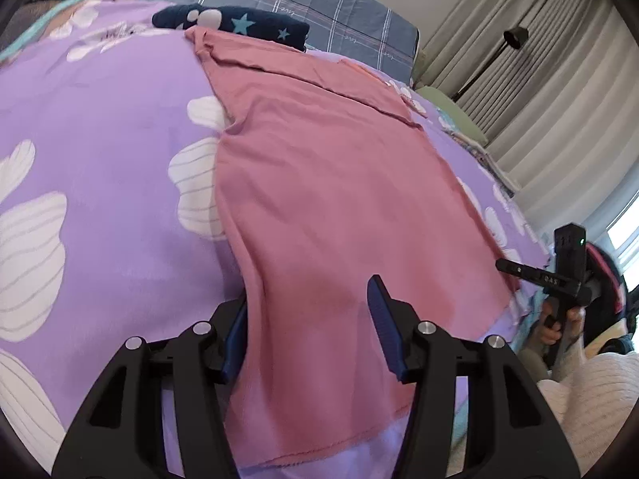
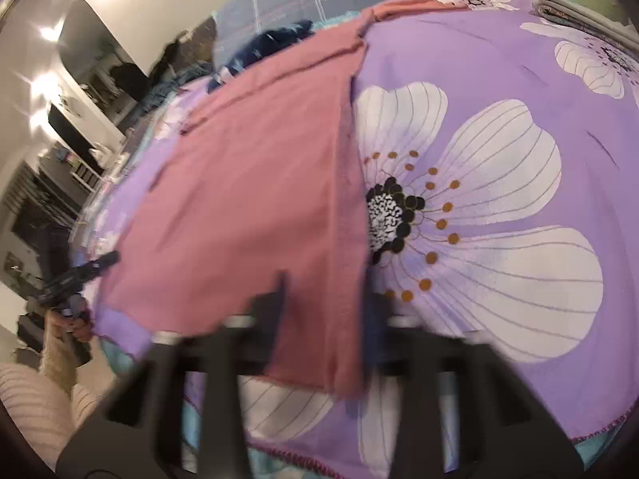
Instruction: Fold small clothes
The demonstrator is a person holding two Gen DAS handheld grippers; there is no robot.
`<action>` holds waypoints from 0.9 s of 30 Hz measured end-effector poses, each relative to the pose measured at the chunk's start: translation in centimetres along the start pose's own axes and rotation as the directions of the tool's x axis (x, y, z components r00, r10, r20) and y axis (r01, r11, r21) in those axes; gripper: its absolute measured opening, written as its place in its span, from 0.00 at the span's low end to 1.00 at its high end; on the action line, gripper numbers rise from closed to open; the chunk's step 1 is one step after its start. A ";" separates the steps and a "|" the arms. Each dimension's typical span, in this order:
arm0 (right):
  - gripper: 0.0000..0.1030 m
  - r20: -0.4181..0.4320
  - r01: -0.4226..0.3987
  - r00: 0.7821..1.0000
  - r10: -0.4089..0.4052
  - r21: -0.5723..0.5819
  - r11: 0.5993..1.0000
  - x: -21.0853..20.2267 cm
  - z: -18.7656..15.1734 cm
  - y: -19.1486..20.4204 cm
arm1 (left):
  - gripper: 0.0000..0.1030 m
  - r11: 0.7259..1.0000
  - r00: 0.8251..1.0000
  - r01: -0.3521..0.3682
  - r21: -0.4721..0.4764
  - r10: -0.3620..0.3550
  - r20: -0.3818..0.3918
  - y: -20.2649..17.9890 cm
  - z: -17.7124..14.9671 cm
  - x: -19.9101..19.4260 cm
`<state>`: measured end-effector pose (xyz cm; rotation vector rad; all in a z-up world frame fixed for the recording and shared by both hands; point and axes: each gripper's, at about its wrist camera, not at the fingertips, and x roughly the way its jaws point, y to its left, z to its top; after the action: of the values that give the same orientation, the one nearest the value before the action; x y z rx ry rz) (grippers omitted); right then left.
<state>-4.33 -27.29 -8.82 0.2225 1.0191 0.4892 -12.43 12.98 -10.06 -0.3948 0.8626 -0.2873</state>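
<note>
A pink garment (image 1: 327,183) lies spread flat on the purple flowered bedspread (image 1: 100,151); it also shows in the right wrist view (image 2: 255,199). My left gripper (image 1: 307,315) is open, its blue fingers (image 1: 383,319) astride the garment's near left corner, cloth between the jaws. My right gripper (image 2: 323,303) is open around the garment's near right corner; this view is blurred. The right gripper also shows in the left wrist view (image 1: 559,271), at the bed's right edge. The left gripper shows in the right wrist view (image 2: 80,275), at the left.
A dark blue star-print garment (image 1: 235,24) lies folded past the pink one's far end. A grey plaid pillow (image 1: 319,4) sits behind it. Folded linens (image 2: 583,12) lie at the far right. Curtains (image 1: 539,80) and a floor lamp (image 1: 515,36) stand beyond the bed.
</note>
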 end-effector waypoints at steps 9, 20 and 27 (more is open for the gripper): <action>0.02 0.162 -0.137 0.981 0.110 0.167 0.976 -4.9 1.6 -2.1 | 0.05 0.995 0.989 0.090 -0.037 -0.085 0.123 0.6 0.5 -3.4; 0.22 0.042 -0.156 0.988 0.150 0.239 0.958 -1.7 -0.5 -4.2 | 0.41 0.992 0.997 0.073 -0.099 -0.071 0.023 1.3 -2.6 -2.5; 0.03 -0.002 -0.103 0.995 0.104 0.137 0.985 -0.5 0.6 -2.3 | 0.05 0.994 0.999 0.040 -0.099 -0.039 0.020 1.3 -2.2 -1.7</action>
<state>-3.39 -29.52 -9.08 0.3976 1.0546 0.5154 -15.13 14.34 -10.76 -0.5071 0.8544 -0.2774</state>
